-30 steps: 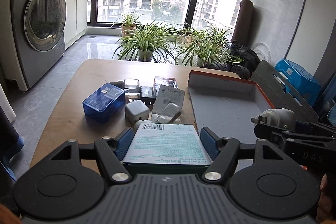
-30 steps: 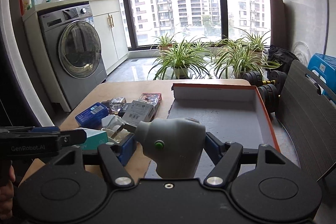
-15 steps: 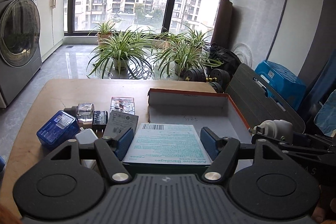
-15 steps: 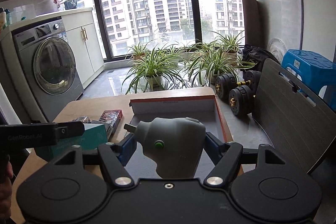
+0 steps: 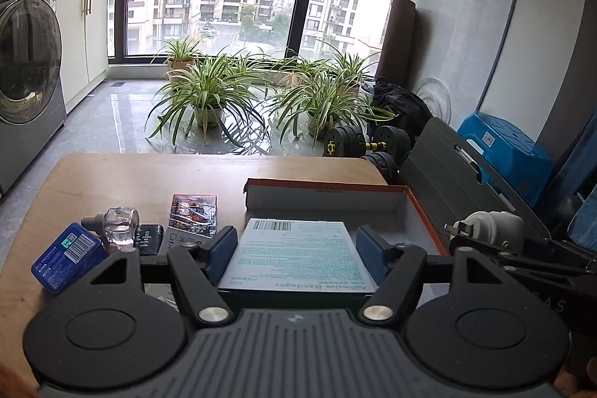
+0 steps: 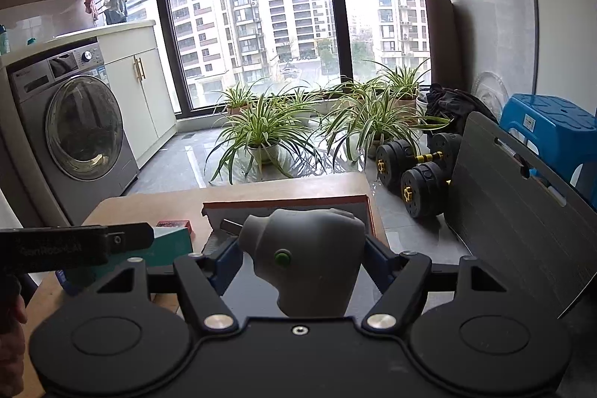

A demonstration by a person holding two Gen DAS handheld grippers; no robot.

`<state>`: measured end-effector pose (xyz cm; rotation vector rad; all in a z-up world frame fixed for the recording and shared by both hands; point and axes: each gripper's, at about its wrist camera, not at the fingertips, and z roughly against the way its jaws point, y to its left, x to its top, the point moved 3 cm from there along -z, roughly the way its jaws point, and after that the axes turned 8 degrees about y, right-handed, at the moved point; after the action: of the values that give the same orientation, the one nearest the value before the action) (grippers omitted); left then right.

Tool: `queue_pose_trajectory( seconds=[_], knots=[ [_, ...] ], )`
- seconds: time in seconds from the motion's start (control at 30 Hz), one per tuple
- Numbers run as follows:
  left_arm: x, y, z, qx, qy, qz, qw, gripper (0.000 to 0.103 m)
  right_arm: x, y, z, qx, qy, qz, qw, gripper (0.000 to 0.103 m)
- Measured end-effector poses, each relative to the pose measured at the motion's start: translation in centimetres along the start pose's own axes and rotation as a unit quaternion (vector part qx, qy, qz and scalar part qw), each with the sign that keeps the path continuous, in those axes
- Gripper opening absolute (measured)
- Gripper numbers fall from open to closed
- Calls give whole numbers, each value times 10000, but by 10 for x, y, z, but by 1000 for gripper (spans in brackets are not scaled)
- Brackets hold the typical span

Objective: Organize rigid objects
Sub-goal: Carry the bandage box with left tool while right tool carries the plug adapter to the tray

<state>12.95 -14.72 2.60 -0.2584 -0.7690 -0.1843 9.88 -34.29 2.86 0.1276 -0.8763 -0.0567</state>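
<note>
— What do we count, largest first?

— One wooden table (image 5: 123,181), and on its right side one open cardboard box (image 5: 324,200) with an orange rim. Then we hold two things: our left gripper (image 5: 296,250) is clamped on one box of adhesive bandages (image 5: 298,252), held over the near end of the cardboard box; our right gripper (image 6: 298,260) is clamped on one grey plug adapter (image 6: 309,260), just right of the bandages.

— And loose on the table?

— Left of the cardboard box we count four we can make out: one blue box (image 5: 65,252), one red patterned packet (image 5: 193,215), one black item (image 5: 151,238), one small glass bottle (image 5: 117,226).
</note>
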Motion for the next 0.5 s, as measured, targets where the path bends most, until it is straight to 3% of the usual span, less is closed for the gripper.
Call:
queue_pose_trajectory(
  seconds=[0.5],
  knots=[
    [14, -3, -36, 27, 139, 66, 9999, 72, 20, -4, -45, 46, 109, 119, 9999, 83]
  ],
)
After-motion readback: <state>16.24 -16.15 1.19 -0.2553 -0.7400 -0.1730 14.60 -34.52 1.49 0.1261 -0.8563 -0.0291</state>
